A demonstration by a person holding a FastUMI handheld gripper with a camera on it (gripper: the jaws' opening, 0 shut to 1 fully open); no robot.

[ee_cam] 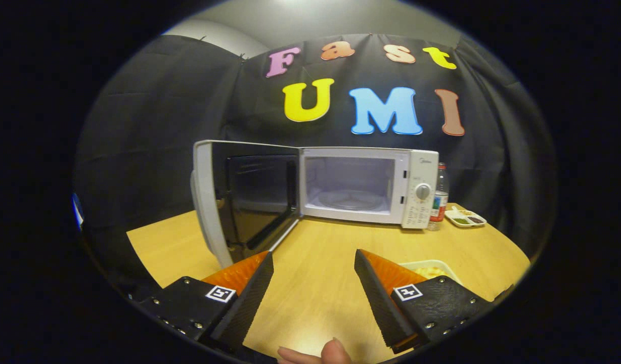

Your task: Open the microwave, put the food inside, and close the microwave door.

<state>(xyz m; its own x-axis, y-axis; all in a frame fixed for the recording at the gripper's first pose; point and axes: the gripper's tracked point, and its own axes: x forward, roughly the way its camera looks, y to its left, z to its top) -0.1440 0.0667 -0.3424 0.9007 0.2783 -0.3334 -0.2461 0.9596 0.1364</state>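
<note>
In the gripper view, the tool (314, 263) is held wide open over the counter (320, 253), nothing gripped. The food tray (432, 269) is seen at 3 o'clock, just beside the right finger. The microwave (366, 184) is found at 12 o'clock beyond, its door (239, 199) swung open.

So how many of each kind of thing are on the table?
Microwave, door open: 1
Bottle: 1
Food dishes: 2, the divided plate by the bottle and the tray behind the open, empty claw
Total on the table: 4
</note>
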